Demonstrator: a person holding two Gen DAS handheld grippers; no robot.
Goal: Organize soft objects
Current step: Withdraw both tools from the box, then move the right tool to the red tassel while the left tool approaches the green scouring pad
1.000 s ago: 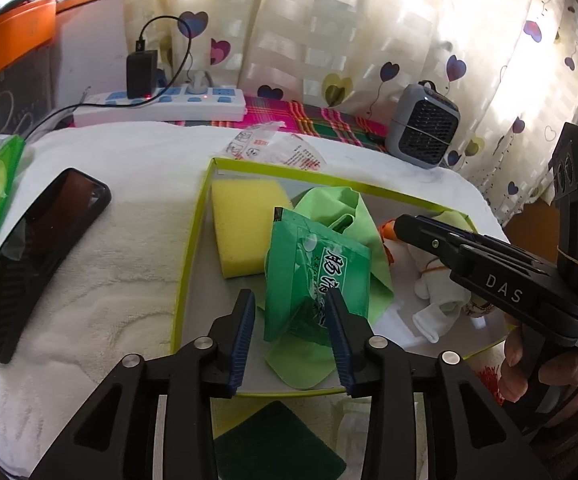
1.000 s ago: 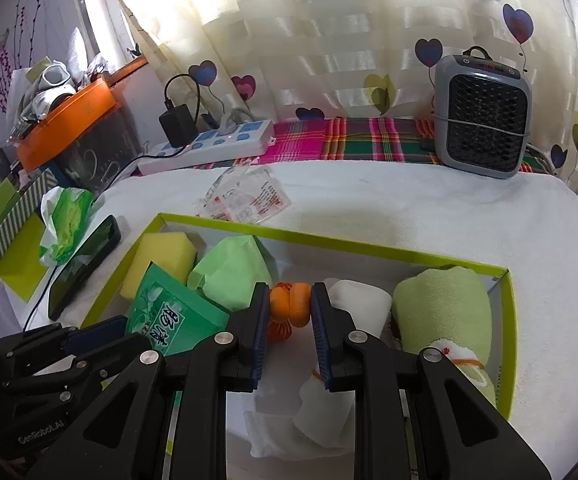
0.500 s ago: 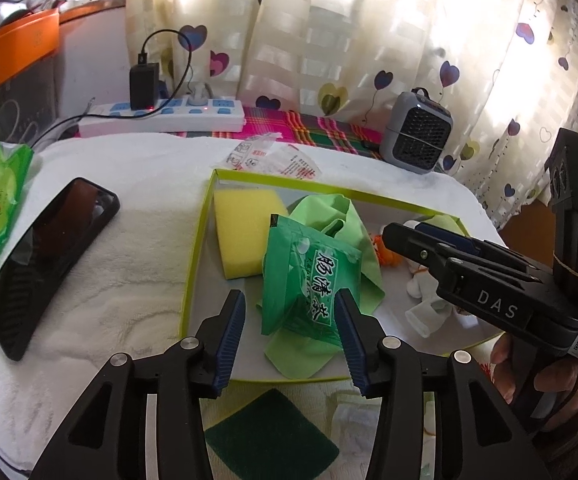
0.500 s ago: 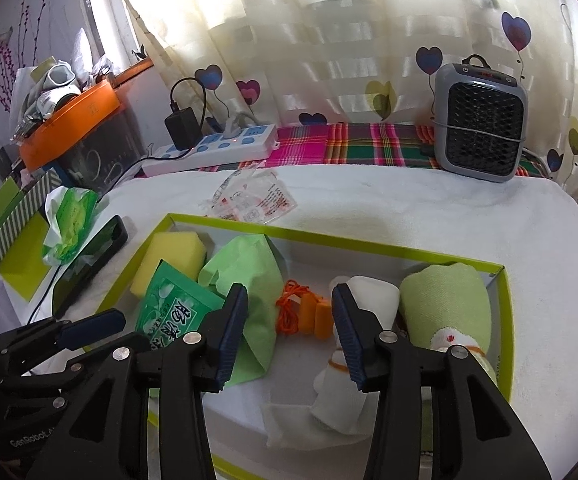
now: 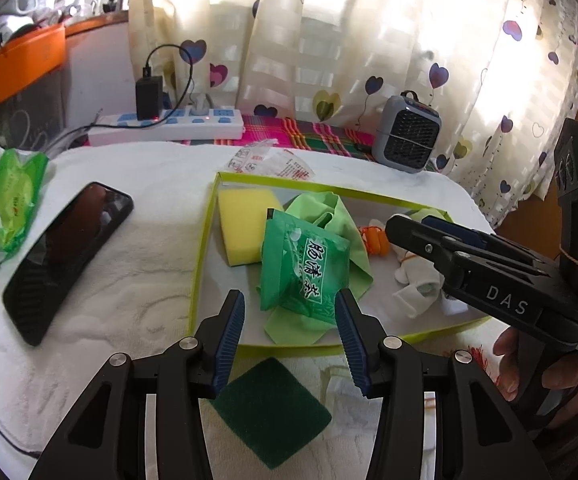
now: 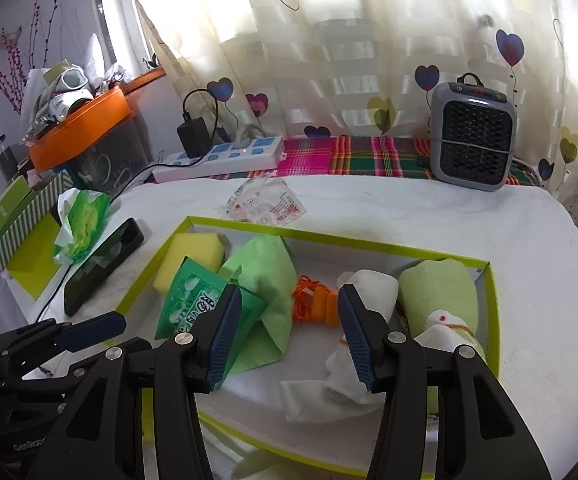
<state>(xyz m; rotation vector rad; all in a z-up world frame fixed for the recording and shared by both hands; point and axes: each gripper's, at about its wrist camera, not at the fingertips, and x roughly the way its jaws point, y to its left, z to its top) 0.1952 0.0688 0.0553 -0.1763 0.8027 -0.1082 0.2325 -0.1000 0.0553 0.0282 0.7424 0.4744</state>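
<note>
Scrubber (image 5: pixel 271 411), dark green, lies outside the tray (image 5: pixel 199 280) under the left tool (image 5: pixel 289 338), released and empty; right tool (image 6: pixel 289 330) is opening, empty

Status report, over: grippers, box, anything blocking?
Left gripper open, empty. Right gripper opening, empty. Green packet and orange earplugs lie in box. Nothing blocking.

scouring pad (image 5: pixel 271 411) part-hidden (by fingers), wrapper (image 6: pixel 263 203) print unreadable

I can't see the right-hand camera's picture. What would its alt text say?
The right gripper hangs with jaws opening and nothing between them, above a green-rimmed tray holding a yellow sponge, green packet, orange earplugs and rolled cloths.
</note>
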